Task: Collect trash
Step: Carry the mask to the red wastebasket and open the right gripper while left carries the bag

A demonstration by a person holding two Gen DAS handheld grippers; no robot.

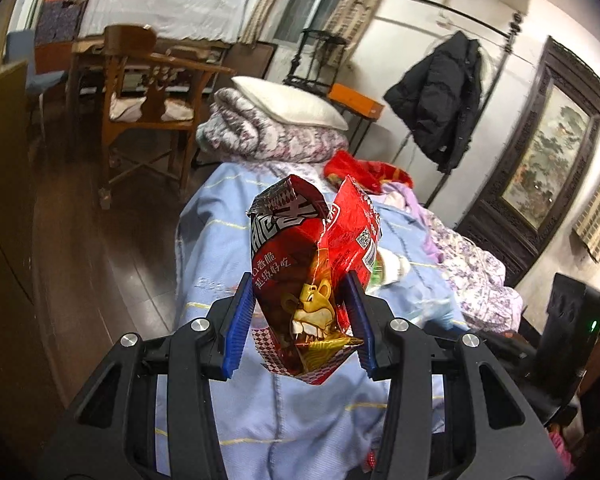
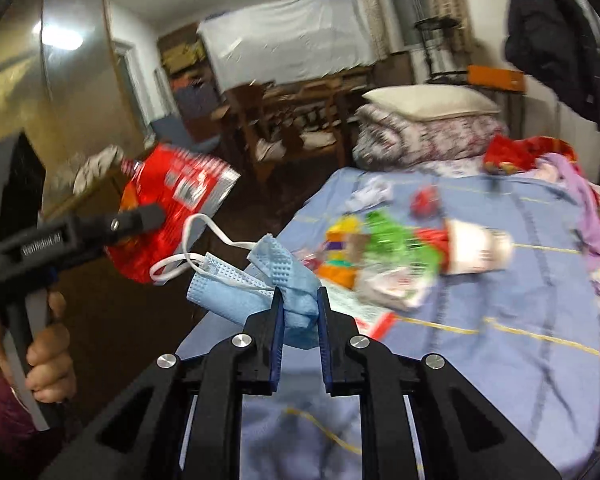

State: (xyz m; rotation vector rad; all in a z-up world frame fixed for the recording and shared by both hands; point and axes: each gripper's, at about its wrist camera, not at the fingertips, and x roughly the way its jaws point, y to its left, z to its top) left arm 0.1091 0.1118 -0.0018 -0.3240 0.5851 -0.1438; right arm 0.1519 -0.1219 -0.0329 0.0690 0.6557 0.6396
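My left gripper point(image 1: 300, 304) is shut on a red snack bag point(image 1: 312, 264) with a lion picture, held above the blue bedspread point(image 1: 284, 420). It also shows in the right wrist view point(image 2: 140, 216), holding the red bag point(image 2: 172, 200) over the floor left of the bed. My right gripper point(image 2: 299, 300) is shut on a crumpled blue face mask point(image 2: 260, 284) with white ear loops, above the bed's near corner. More trash lies on the bed: a paper cup point(image 2: 480, 246), green and yellow wrappers point(image 2: 380, 240), a white crumpled paper point(image 2: 370, 196) and a small red scrap point(image 2: 424, 200).
A folded quilt with a pillow point(image 1: 276, 120) lies at the bed's head, red cloth point(image 1: 364, 168) beside it. A wooden chair point(image 1: 148, 104) and table stand on the dark floor to the left. A black coat point(image 1: 440, 96) hangs on the wall.
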